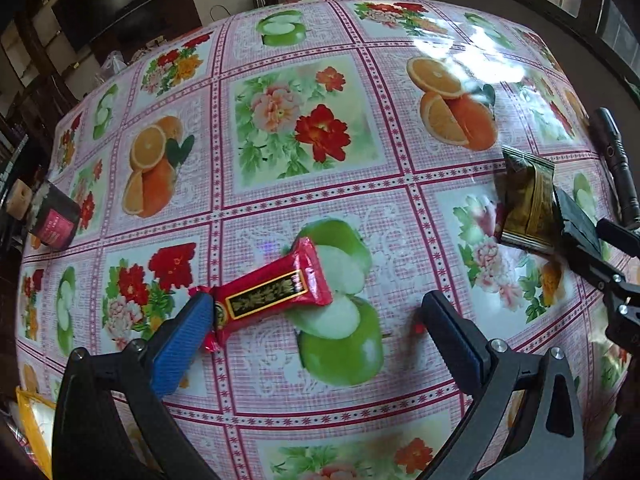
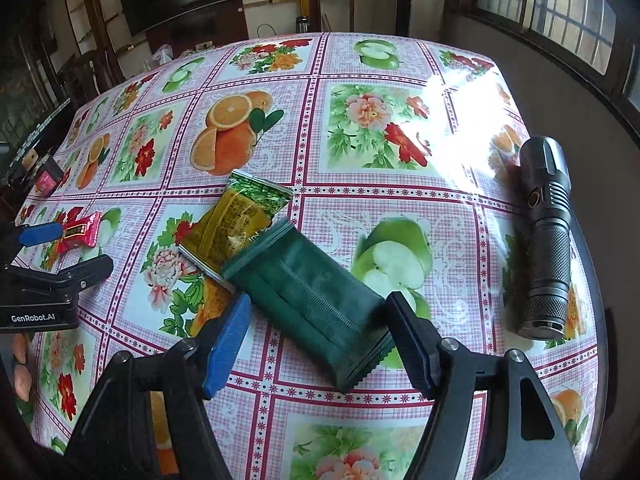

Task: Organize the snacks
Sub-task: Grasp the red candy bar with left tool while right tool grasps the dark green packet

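Note:
A red snack bar (image 1: 267, 296) lies on the flowered tablecloth (image 1: 304, 120). My left gripper (image 1: 316, 314) is open around it, and the blue left finger (image 1: 184, 344) touches its wrapper end. A dark green snack packet (image 2: 316, 304) lies between the open fingers of my right gripper (image 2: 318, 328), overlapping a gold-green packet (image 2: 236, 222). The gold packet (image 1: 528, 204) and the right gripper (image 1: 580, 232) show at the right of the left wrist view. The red bar (image 2: 78, 232) and the left gripper (image 2: 64, 250) show at the left of the right wrist view.
A black flashlight (image 2: 546, 240) lies near the table's right edge and also shows in the left wrist view (image 1: 618, 168). A dark jar with a pink label (image 1: 54, 218) lies at the far left edge. A yellow-edged bag (image 1: 34, 420) sits off the table's near left.

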